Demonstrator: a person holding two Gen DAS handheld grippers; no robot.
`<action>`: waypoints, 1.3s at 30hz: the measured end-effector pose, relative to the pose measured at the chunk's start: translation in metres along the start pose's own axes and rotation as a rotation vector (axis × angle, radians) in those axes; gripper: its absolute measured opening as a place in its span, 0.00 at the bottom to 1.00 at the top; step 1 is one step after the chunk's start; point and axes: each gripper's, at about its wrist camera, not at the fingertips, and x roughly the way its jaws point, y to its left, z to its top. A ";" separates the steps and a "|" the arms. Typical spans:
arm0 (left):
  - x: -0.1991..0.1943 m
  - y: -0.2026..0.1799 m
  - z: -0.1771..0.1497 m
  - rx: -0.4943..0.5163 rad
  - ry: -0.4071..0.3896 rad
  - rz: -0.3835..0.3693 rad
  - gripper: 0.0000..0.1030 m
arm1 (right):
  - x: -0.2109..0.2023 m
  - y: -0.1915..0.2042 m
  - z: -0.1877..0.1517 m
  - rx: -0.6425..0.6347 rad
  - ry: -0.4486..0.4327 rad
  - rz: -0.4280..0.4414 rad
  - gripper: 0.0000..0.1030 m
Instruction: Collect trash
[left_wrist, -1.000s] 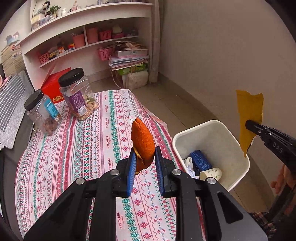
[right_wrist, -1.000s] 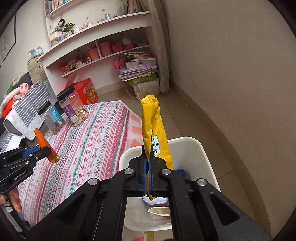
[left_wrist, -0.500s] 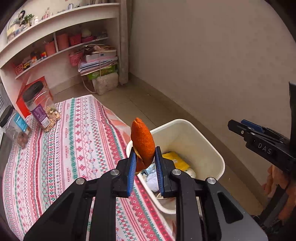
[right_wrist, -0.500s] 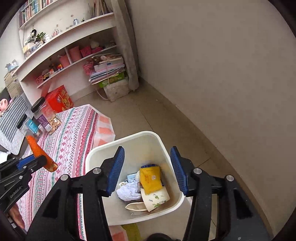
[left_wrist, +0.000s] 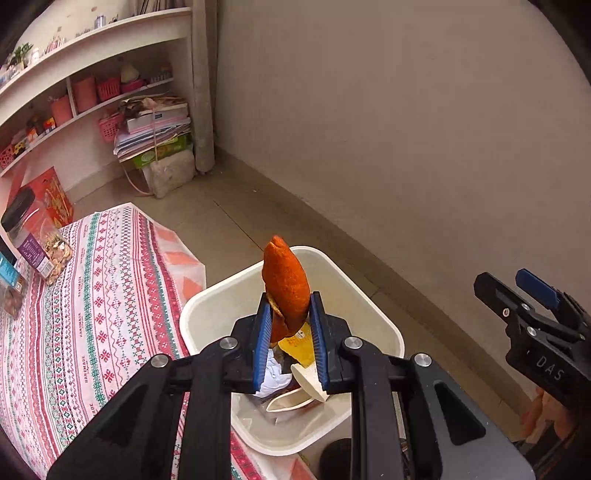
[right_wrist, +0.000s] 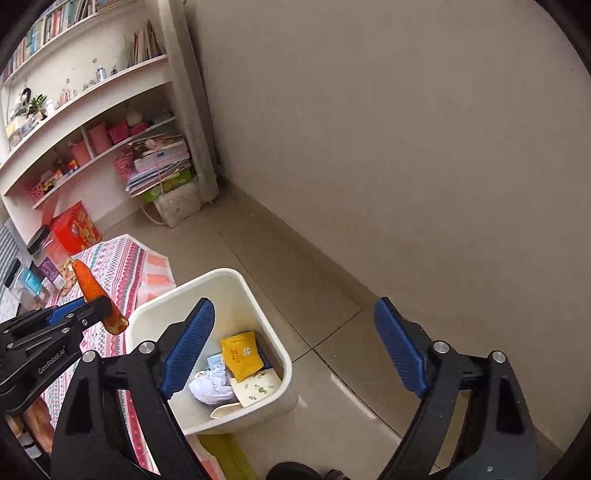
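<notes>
Jaws of left gripper pinch curled orange peel; right gripper just spread, empty

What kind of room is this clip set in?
Probably a lived-in home room: wall shelves with pink baskets and trinkets, a table under a patterned cloth holding snack jars, and a white bin on the tiled floor.

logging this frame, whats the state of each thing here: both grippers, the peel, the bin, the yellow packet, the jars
left gripper: jaws just eased a little, pads still on the orange peel
orange peel: upright between the pads, over the bin
right gripper: jaws just opened wide, nothing between them
white bin: open top, part filled
yellow packet: lying inside the bin
jars: on the tablecloth, black lid on
</notes>
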 end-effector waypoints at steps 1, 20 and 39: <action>0.001 -0.003 0.001 0.009 0.007 -0.006 0.32 | -0.002 -0.001 -0.001 0.002 -0.009 -0.009 0.84; -0.050 0.011 -0.010 -0.029 -0.114 0.088 0.86 | -0.044 0.004 -0.007 0.083 -0.133 -0.078 0.93; -0.115 0.074 -0.058 -0.150 -0.190 0.222 0.93 | -0.082 0.077 -0.034 -0.033 -0.211 -0.021 0.93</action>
